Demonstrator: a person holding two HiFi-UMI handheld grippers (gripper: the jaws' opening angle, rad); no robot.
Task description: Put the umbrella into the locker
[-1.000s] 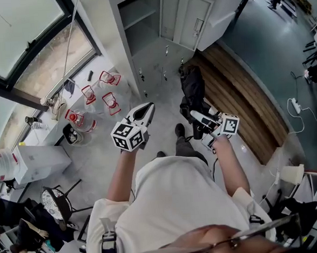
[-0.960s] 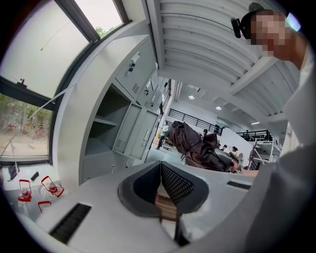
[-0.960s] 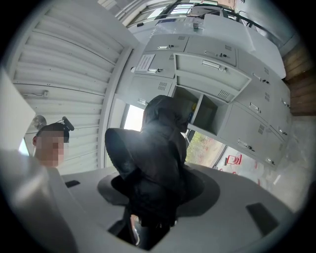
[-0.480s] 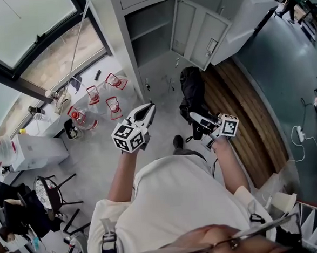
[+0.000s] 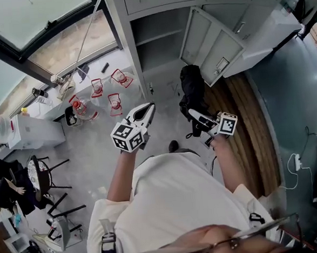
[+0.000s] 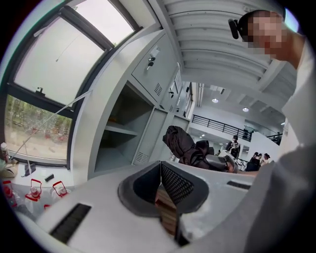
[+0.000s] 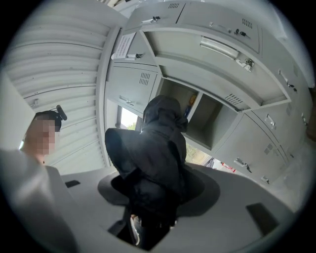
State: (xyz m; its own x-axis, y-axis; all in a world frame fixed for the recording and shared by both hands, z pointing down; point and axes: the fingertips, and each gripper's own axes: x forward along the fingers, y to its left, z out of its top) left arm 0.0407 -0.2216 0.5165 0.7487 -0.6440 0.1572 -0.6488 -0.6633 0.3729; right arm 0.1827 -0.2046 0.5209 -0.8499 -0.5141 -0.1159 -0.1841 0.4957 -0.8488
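- Umbrella [image 5: 193, 89]: black, folded, clamped in my right gripper [image 5: 194, 115]; it points toward the locker [image 5: 124, 44] but is still outside it.
- Left gripper [image 5: 146, 110]: jaws pressed together, level with the right one, clear of the umbrella.
- Locker compartment ahead of me is open, door [image 5: 210, 46] swung right, shelf [image 5: 160, 36] inside.

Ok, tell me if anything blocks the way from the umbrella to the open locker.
Nothing visible does. The umbrella, clamped in the right tongs, faces the open compartment of the locker. Its door stands swung aside to the right, out of the path.
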